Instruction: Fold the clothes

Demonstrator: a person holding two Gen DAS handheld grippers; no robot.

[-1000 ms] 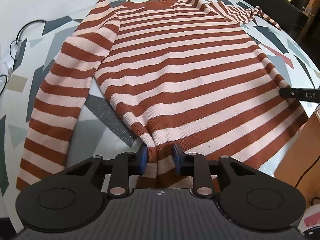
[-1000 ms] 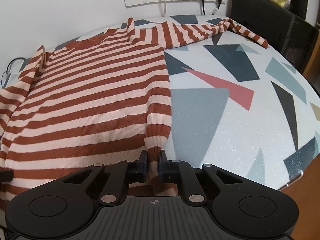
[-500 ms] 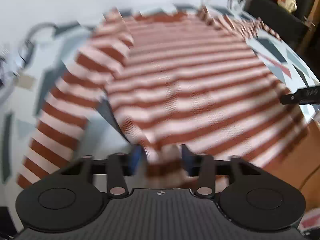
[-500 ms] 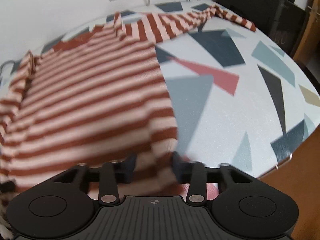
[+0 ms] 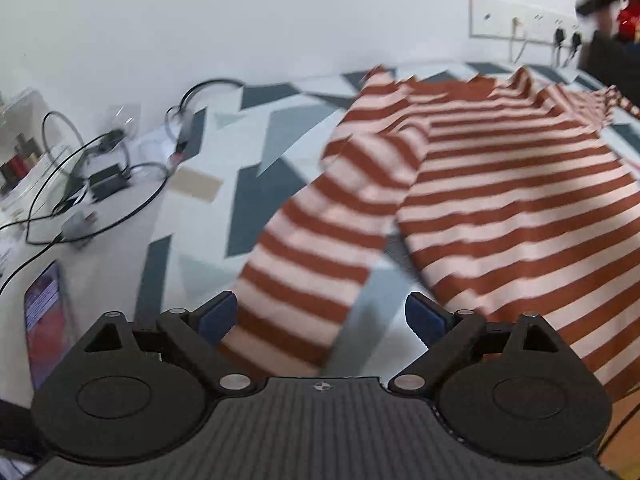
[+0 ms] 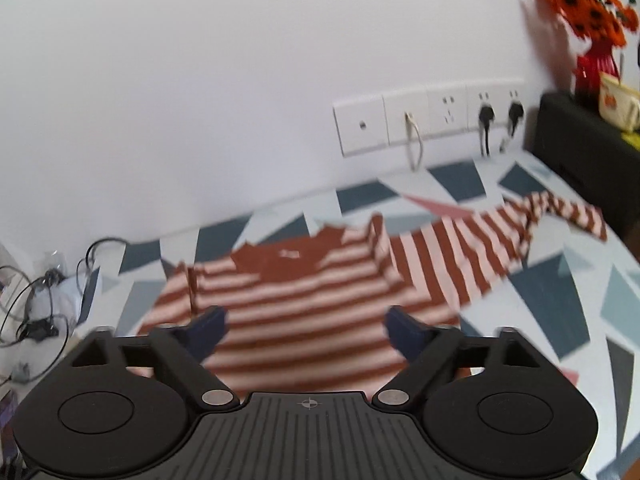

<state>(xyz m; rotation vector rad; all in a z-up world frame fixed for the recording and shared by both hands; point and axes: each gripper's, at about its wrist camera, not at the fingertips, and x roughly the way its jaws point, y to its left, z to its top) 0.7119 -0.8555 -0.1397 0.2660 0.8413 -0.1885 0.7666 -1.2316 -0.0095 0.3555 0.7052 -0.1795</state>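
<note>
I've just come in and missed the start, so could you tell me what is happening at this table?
A person with a handheld gripper in each hand is folding a striped sweater on the patterned table. Neither gripper holds it right now: the left gripper and the right gripper are both opening, fingers clear of the fabric. The sweater lies spread flat, one sleeve beside the body, the other sleeve stretched toward the wall sockets. No fold shows yet.

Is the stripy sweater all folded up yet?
Not yet. The rust-and-pink striped knit sweater lies spread flat on the patterned table, both sleeves still stretched out. The left gripper and right gripper hold nothing, their jaws opening. All the folding is still left.
</note>
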